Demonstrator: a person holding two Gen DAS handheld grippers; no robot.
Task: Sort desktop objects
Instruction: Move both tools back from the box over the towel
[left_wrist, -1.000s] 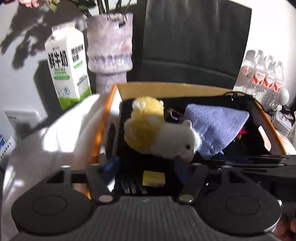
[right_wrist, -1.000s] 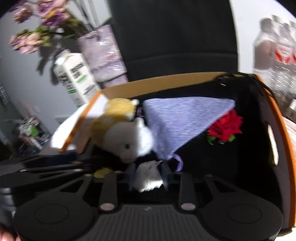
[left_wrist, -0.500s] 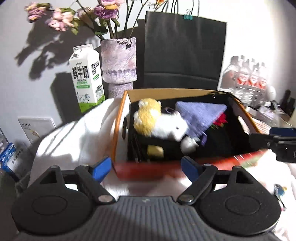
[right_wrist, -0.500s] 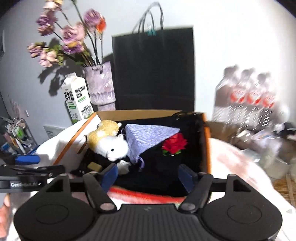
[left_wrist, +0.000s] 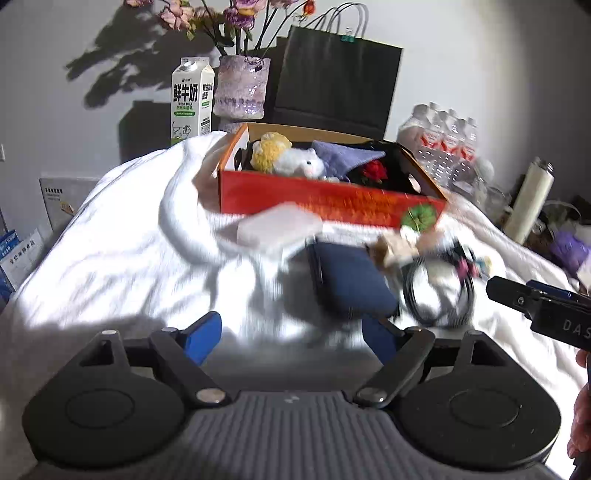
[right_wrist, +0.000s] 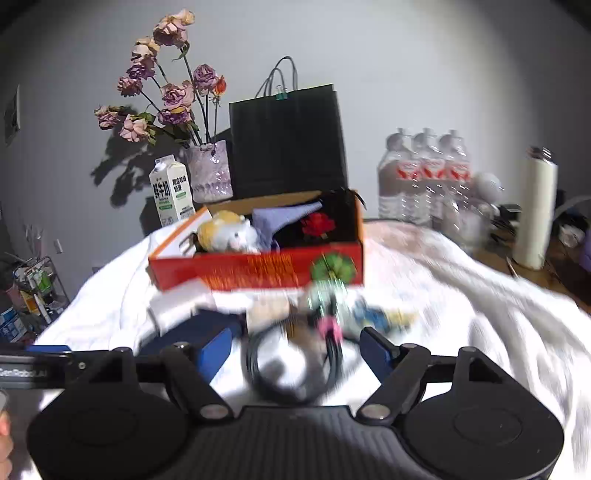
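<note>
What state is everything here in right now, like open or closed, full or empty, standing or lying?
Red box: open-topped, with a plush toy, purple cloth and red flower inside.
Milk carton: upright, closed.
Black paper bag: standing, clipped shut at the top.
Black cable: coiled, lying on the white sheet.
Left gripper: open, empty.
Right gripper: open, holding nothing.

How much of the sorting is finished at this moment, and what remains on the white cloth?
Done: the white-and-yellow plush toy, purple knitted pouch and red fabric rose lie in the orange cardboard box. In hand: nothing; both grippers are open and empty. Left: the translucent plastic case, dark blue flat pouch and coiled black cable lie outside the box.
</note>
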